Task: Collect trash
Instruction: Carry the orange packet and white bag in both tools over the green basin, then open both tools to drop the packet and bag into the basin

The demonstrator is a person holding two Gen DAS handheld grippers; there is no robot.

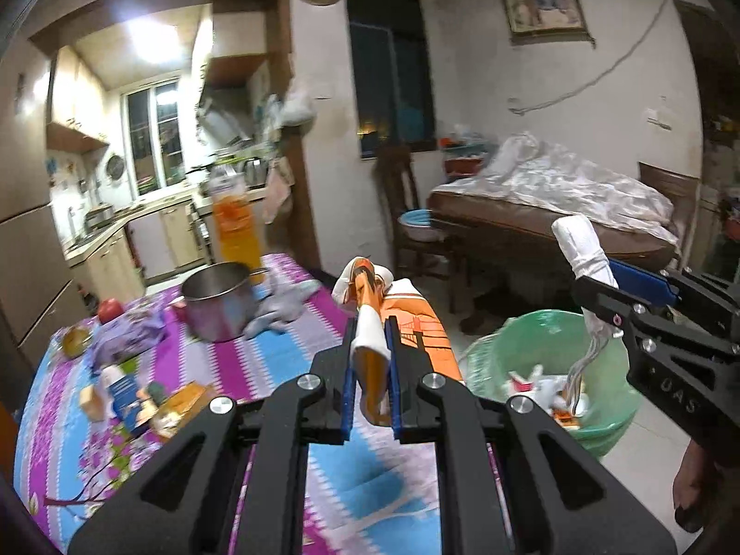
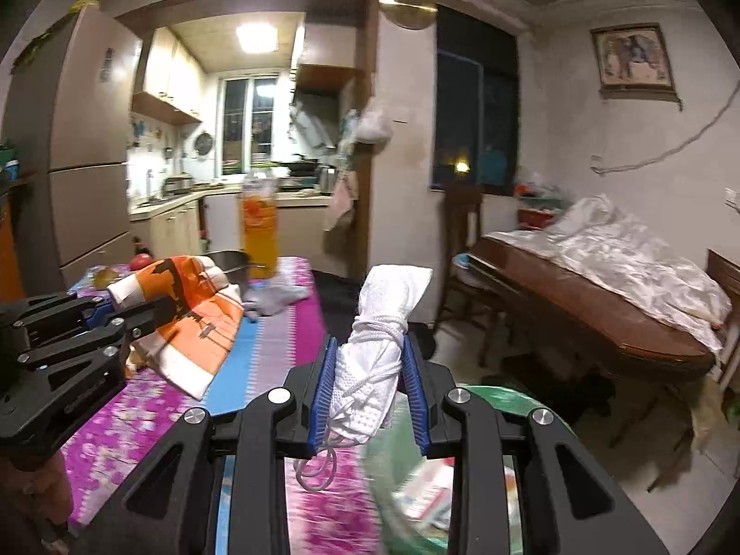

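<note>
My left gripper (image 1: 370, 337) is shut on an orange and white wrapper (image 1: 407, 323), held above the table's right edge; both show in the right wrist view, the gripper (image 2: 134, 319) and the wrapper (image 2: 194, 319). My right gripper (image 2: 370, 356) is shut on a rolled white mask tied with its strings (image 2: 379, 347). In the left wrist view this gripper (image 1: 596, 291) holds the mask (image 1: 582, 245) over a green-lined trash bin (image 1: 545, 347) with trash inside. The bin also shows in the right wrist view (image 2: 518, 397), just below the mask.
The table with a flowered pink and blue cloth (image 1: 259, 360) carries a steel pot (image 1: 222, 300), an orange drink bottle (image 1: 233, 231), a crumpled white tissue (image 1: 282, 305), small boxes and scraps (image 1: 134, 397). A wooden chair (image 1: 402, 212) and a covered wooden table (image 1: 545, 212) stand beyond the bin.
</note>
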